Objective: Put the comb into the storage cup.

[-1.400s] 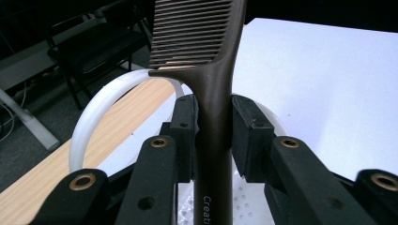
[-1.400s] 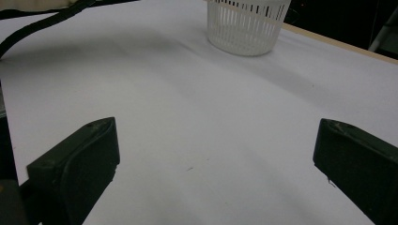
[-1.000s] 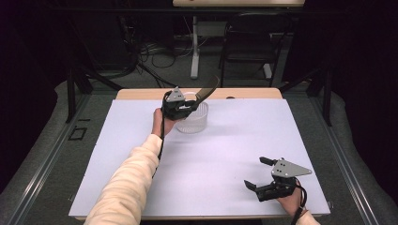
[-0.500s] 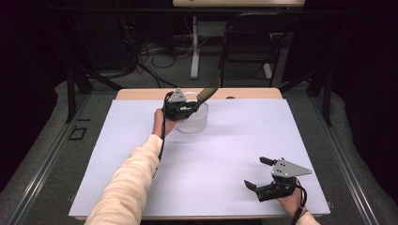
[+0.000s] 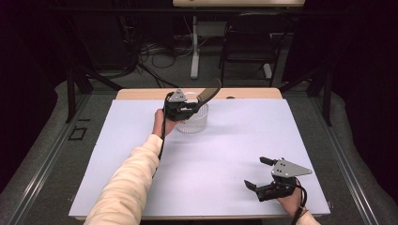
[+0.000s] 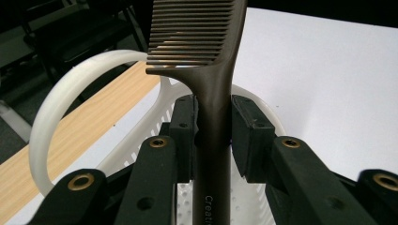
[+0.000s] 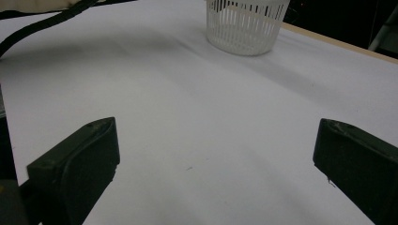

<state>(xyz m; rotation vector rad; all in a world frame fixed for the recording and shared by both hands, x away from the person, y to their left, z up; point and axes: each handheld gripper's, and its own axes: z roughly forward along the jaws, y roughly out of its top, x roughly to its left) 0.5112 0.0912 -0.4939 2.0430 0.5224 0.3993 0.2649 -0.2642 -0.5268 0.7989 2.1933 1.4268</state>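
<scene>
A dark brown comb (image 6: 213,79) stands between the pads of my left gripper (image 6: 213,136), which is shut on its handle. The teeth end points up and away over a small white slotted basket (image 5: 193,123) with a white hoop handle (image 6: 61,93). In the high view my left gripper (image 5: 184,108) hovers at the basket's left rim with the comb (image 5: 209,93) sticking out to the upper right. My right gripper (image 5: 257,173) rests near the front right of the white sheet, its jaws wide apart and nothing between them. The basket (image 7: 246,23) stands far ahead of it.
A white sheet (image 5: 234,140) covers most of the table, with a wooden strip (image 5: 141,93) bare along the far edge. A black cable (image 7: 47,23) trails across the sheet at the left. Chairs and cables stand on the floor beyond the table.
</scene>
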